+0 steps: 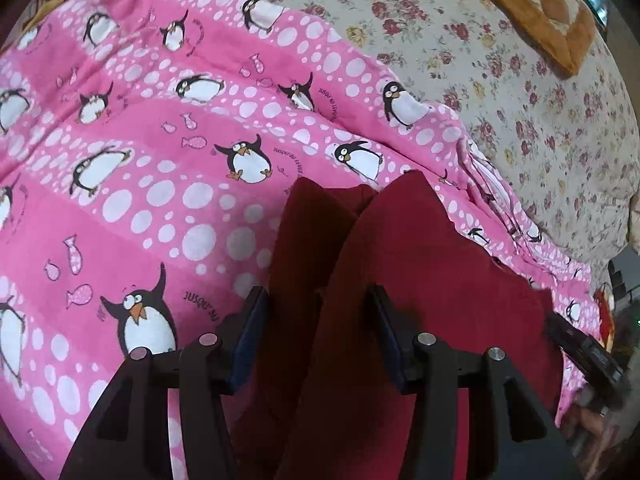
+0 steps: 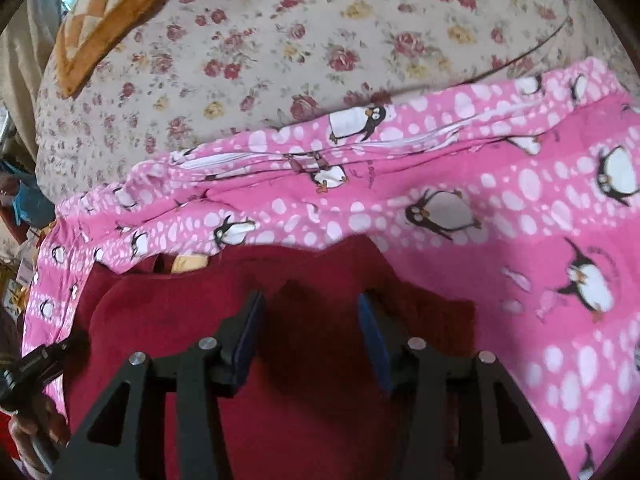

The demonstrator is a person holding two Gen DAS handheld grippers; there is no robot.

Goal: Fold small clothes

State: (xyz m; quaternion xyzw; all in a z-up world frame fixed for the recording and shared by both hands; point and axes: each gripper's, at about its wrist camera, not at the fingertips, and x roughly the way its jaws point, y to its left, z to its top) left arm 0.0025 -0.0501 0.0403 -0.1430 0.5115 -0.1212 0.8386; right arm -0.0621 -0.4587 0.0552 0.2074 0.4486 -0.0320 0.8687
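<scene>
The red garment (image 1: 420, 280) lies on a pink penguin sheet (image 1: 140, 200) spread over a floral cover (image 1: 500, 80), near the sheet's zipped edge. In the left wrist view the left gripper (image 1: 320, 320) has its jaws part open with a raised fold of the red cloth standing between them; the pads seem to be just clear of the cloth rather than pinching it, though the fold crowds the gap and I cannot be sure of it. In the right wrist view the right gripper (image 2: 310, 328) stands with jaws apart above the red cloth, which lies flat beneath with nothing pressed between the pads. Folding looks to be under way but not finished: the cloth shows humps and a doubled layer, not a neat flat packet, so at least smoothing or one more fold is probably left. Much is hidden: the near part of the garment is cut off behind both grippers, its kind and full outline cannot be made out, and a yellowish bit (image 2: 190, 262) at its far edge may be a label. An orange checked cushion (image 2: 104, 20) sits at the far corner.
</scene>
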